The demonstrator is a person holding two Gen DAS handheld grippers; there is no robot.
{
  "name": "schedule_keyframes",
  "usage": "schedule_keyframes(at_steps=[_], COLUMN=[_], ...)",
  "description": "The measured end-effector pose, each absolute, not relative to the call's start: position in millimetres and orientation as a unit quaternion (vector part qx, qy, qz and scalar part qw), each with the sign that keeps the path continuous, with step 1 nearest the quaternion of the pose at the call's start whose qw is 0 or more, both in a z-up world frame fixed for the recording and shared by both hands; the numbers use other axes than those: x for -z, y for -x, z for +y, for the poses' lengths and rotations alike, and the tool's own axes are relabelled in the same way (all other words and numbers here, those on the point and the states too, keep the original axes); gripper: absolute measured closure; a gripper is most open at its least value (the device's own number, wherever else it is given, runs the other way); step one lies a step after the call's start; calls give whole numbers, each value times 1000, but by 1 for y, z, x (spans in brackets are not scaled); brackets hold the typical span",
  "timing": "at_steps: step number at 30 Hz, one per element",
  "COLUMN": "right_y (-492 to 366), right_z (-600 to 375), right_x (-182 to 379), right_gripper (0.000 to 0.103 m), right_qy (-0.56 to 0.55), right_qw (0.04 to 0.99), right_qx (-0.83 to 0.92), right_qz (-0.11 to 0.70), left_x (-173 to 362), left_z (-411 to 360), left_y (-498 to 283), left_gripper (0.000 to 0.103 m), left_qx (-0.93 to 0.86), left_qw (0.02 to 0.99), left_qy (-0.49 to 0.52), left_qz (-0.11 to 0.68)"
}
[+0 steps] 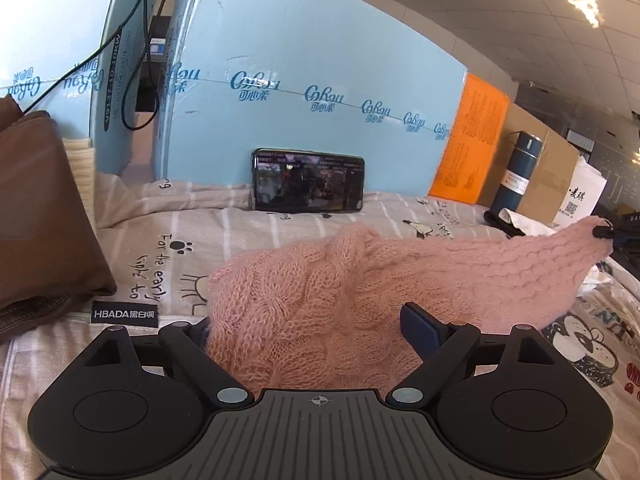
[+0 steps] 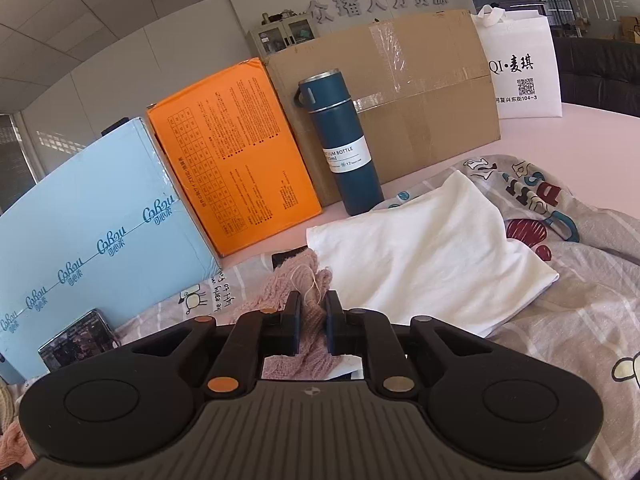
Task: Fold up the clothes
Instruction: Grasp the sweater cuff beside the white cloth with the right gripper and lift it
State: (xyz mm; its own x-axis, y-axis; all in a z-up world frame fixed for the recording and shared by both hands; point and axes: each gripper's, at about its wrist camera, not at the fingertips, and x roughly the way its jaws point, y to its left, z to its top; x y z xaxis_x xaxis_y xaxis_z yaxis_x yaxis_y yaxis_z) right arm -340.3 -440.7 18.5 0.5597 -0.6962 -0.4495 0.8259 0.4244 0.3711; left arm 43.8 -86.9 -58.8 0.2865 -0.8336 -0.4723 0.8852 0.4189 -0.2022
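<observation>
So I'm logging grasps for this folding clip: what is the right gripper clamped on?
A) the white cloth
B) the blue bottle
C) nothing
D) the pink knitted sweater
D: in the right wrist view the right gripper has its fingers closed on a bunch of the pink knitted sweater, beside the white cloth.

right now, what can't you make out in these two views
- Left wrist view: the left gripper has its jaws wide; the pink knit sweater covers its left fingertip, so contact is unclear.
- Same view: the phone screen is too dark and small to read.
- Right wrist view: the right gripper is shut on the sweater; which part it pinches is hidden.
- Orange box: print too small.
</observation>
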Motion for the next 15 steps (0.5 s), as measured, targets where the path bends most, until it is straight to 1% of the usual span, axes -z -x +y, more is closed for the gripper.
schedule_keyframes(at_steps=[5, 10, 15], right_y=[327, 302, 264], right_z=[-433, -417, -405], right_x=[-24, -33, -23], right_gripper=[92, 92, 92], right_qy=[-302, -331, -372], right_qw=[856, 890, 895], right_qx=[406, 297, 218], right_qz=[105, 94, 118], left_x=[54, 54, 53], left_z=[-79, -81, -80], left_y=[-47, -49, -49], left_gripper=[13, 12, 12], left_qx=[497, 500, 502], left_qw=[832, 830, 828], left_qy=[-29, -31, -30], left_qz=[244, 247, 248])
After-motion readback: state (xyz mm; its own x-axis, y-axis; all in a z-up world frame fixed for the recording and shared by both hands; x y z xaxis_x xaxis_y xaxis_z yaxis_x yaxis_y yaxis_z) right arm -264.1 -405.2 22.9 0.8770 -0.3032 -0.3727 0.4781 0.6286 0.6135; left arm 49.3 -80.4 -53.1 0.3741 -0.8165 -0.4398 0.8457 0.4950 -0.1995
